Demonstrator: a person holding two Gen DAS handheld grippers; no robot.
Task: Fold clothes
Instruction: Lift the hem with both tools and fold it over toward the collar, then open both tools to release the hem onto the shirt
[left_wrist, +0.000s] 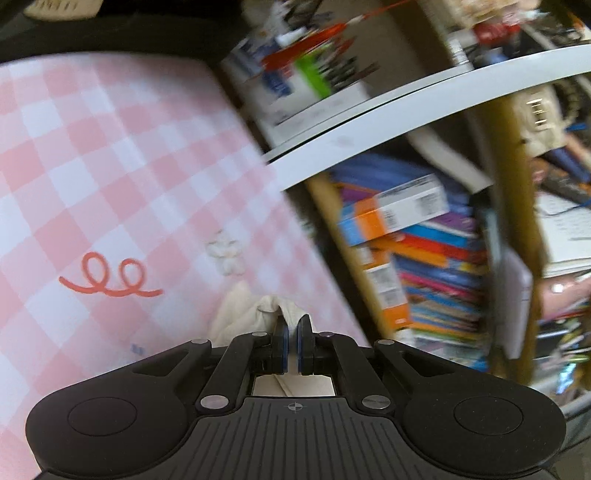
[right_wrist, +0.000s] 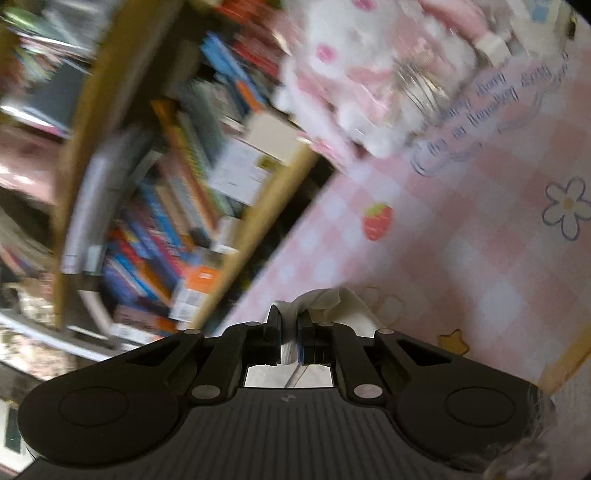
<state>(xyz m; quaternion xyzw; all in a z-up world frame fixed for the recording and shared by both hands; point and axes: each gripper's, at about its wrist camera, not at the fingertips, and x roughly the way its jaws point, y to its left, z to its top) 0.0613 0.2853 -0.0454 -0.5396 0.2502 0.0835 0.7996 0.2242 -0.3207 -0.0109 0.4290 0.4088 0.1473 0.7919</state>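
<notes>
Holding cream cloth in each hand, your left claw and right claw are both clamped on it, the fabric bunched just ahead over the pink checked counter.

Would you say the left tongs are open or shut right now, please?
Shut: the left tongs are closed on a bunched fold of cream cloth, with its blue pads nearly together above the pink checked cover.

Under my claws is a table with a pink checked cloth. On it lies a cream garment, and at the far end a fluffy white-pink toy.
</notes>
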